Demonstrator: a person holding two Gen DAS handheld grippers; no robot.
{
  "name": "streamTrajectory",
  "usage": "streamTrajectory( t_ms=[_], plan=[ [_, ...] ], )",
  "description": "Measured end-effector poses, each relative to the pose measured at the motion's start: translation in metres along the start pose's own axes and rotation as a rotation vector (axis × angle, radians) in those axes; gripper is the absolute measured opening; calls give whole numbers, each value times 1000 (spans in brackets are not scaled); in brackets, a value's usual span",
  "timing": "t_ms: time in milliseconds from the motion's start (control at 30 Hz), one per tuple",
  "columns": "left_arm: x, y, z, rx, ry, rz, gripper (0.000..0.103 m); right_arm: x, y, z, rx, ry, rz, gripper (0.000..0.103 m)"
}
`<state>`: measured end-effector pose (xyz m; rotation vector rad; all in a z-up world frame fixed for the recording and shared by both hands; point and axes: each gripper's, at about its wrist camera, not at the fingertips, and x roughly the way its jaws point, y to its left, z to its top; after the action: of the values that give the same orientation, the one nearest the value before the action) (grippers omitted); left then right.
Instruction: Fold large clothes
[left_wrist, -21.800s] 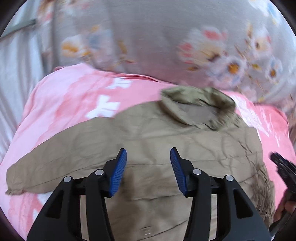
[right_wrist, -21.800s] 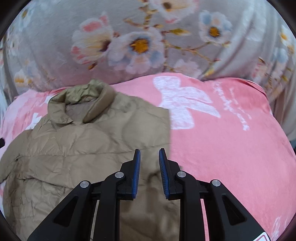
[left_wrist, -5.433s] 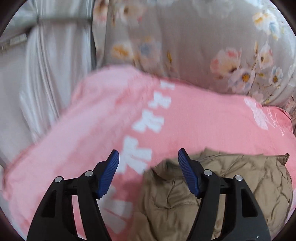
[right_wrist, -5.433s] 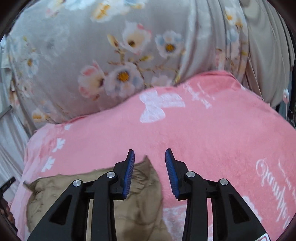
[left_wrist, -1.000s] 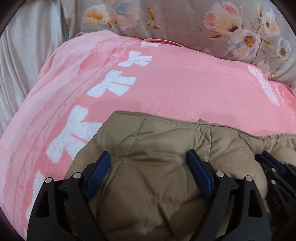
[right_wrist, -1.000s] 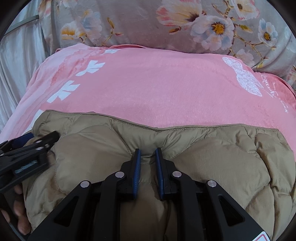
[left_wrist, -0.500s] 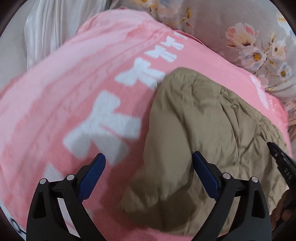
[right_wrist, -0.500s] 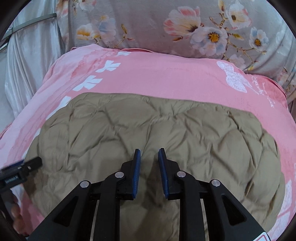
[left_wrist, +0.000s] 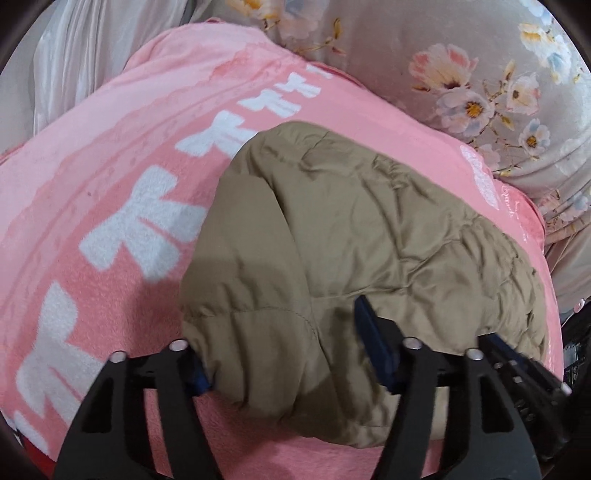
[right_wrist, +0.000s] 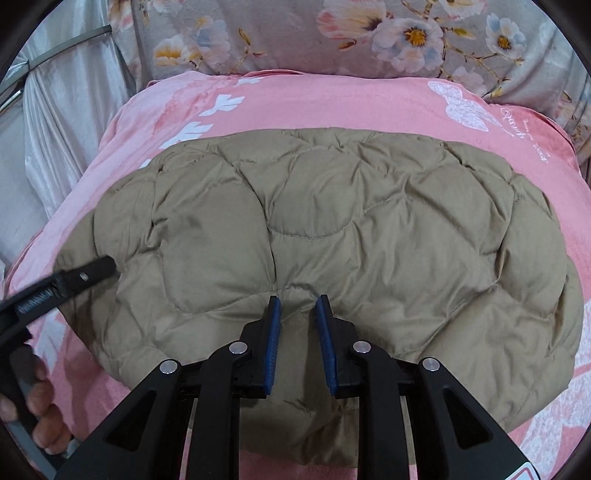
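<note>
A tan quilted jacket (right_wrist: 332, 229) lies folded into a compact bundle on the pink blanket (right_wrist: 332, 99); it also shows in the left wrist view (left_wrist: 369, 236). My left gripper (left_wrist: 284, 354) is wide open, its jaws straddling the bundle's near left corner, the left pad half hidden behind the fabric. It shows in the right wrist view (right_wrist: 81, 275) at the bundle's left edge. My right gripper (right_wrist: 297, 314) is slightly open at the bundle's near edge, a puff of fabric between the blue pads (right_wrist: 273, 343); it also shows in the left wrist view (left_wrist: 517, 365).
The pink blanket (left_wrist: 110, 177) with white bow prints covers the bed. A grey floral cover (right_wrist: 369, 33) rises behind it. A white curtain (right_wrist: 55, 129) hangs at the left.
The left gripper has come down onto the bundle's left corner. The right gripper's jaws have parted slightly. The jacket lies still, folded.
</note>
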<state>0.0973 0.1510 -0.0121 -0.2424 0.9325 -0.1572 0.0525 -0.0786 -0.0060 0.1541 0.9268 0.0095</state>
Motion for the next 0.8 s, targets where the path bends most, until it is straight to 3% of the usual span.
streamTrajectory(
  t_ms=[100, 200, 333, 533, 800],
  plan=[
    [-18, -14, 6, 31, -39, -21, 26, 5, 0, -2, -1, -12, -2, 23],
    [-38, -30, 12, 63, -83, -64, 16, 7, -1, -3, -5, -28, 9, 23],
    [-58, -57, 14, 120, -116, -90, 13, -12, -27, -8, 99, -8, 115, 16],
    [-91, -101, 14, 209, -179, -166, 11, -20, -61, -29, 170, 49, 182, 0],
    [-107, -189, 6, 382, -225, -256, 11, 7, -64, -26, 234, 28, 259, 4]
  ],
)
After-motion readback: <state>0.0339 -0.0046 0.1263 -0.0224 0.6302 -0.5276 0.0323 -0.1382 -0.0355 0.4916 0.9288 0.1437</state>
